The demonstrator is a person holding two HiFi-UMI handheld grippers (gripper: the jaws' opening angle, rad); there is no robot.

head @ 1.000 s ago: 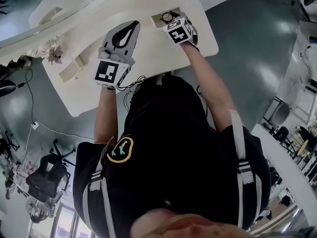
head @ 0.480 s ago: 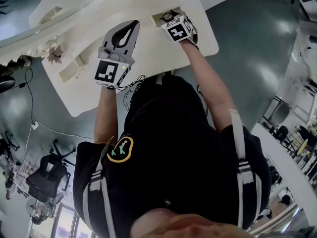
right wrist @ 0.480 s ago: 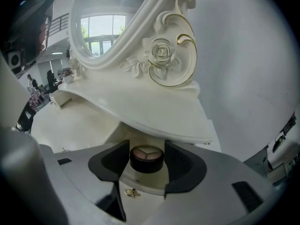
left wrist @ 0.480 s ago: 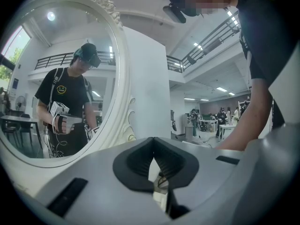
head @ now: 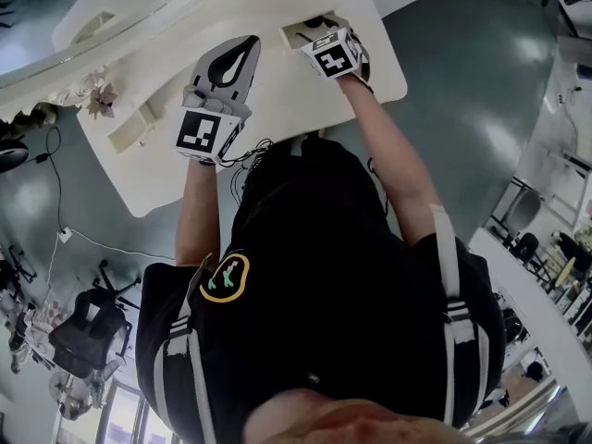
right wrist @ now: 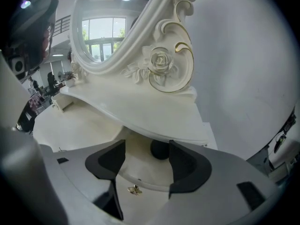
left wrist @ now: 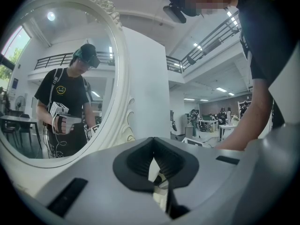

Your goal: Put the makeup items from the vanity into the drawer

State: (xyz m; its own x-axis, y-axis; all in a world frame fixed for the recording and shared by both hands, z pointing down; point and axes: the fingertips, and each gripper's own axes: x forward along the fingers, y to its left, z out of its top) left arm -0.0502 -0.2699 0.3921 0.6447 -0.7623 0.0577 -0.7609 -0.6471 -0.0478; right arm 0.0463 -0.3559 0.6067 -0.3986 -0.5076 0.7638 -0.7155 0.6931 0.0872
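Right tongs [right wrist: 146, 149] just opened wider, about halfway, gripping nothing. Dark round makeup item [right wrist: 160, 150] lies in drawer [right wrist: 136, 167] just beyond tips (no pad touching). Left tongs [left wrist: 153, 150] closed, empty. Withdraw right straight back, clear of drawer front.

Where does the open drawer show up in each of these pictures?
Head view: the drawer is at top centre, partly under the right gripper.
Left gripper view: not in it.
Right gripper view: lower centre, seen between the jaws, under the tabletop.
Shared landmark: the carved white mirror frame.
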